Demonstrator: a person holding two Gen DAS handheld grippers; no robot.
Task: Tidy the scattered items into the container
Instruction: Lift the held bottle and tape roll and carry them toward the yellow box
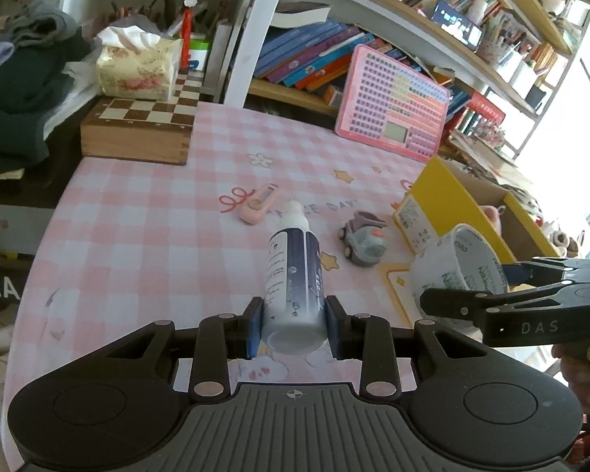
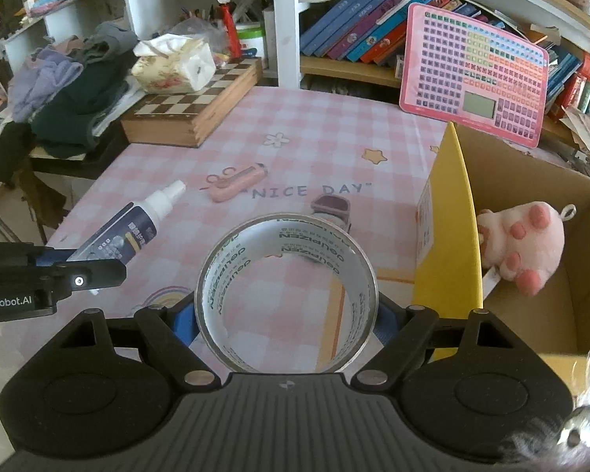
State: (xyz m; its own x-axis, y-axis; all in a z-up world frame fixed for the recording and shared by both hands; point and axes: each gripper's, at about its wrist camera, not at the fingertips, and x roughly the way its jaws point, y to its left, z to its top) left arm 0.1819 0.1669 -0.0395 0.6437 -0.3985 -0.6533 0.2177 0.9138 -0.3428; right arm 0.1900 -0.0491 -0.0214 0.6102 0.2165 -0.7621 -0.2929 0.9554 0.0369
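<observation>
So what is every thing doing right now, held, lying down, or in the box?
Left gripper: shut on the bottle.
Bottle: held, off the table.
Right gripper: shut on the tape.
Tape: held, beside the box.
Box: open, plush inside.
Plush: in the box.
Toy car: on the table.
Pink gadget: lying flat on the table.

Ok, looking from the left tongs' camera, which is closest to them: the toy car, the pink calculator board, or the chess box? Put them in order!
From the left tongs, which hold the spray bottle:
1. Toy car, just ahead, to the right.
2. Chess box, farther back, on the left.
3. Pink calculator board, leaning by the shelf, back right.
</observation>
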